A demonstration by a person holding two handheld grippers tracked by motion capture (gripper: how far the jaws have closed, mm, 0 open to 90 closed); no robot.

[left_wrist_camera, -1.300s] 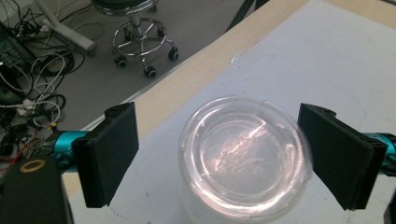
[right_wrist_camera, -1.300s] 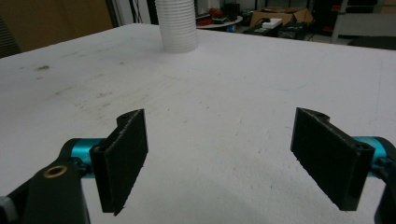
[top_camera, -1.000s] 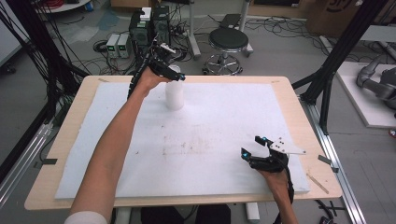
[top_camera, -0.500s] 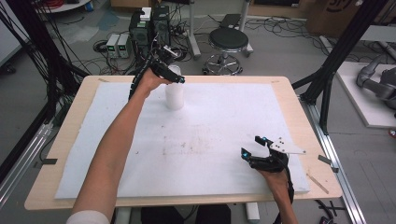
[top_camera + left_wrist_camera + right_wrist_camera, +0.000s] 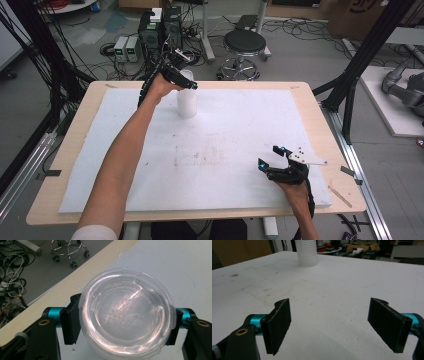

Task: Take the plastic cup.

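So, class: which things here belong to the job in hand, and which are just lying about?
In the job:
- left gripper, jaws either side of the clear lid
- white ribbed container
- right gripper, open, idle

Lying about:
- stool
- floor cables

Cup [image 5: 126, 315] bottom: the lid hides it in the left gripper view, and the picture's lower edge cuts it off.
Cup top: cut off by the top edge in the right gripper view [image 5: 306, 252].
Left gripper [image 5: 186, 82] jaws: too small to make out in the high view; the cup hides most of both pads in the left gripper view.
Right jaw tips: the lower edge cuts them off in the right gripper view.
Person: cut off by the bottom edge in the high view.
Stool [image 5: 68, 250]: top edge cuts off its seat in the left gripper view.
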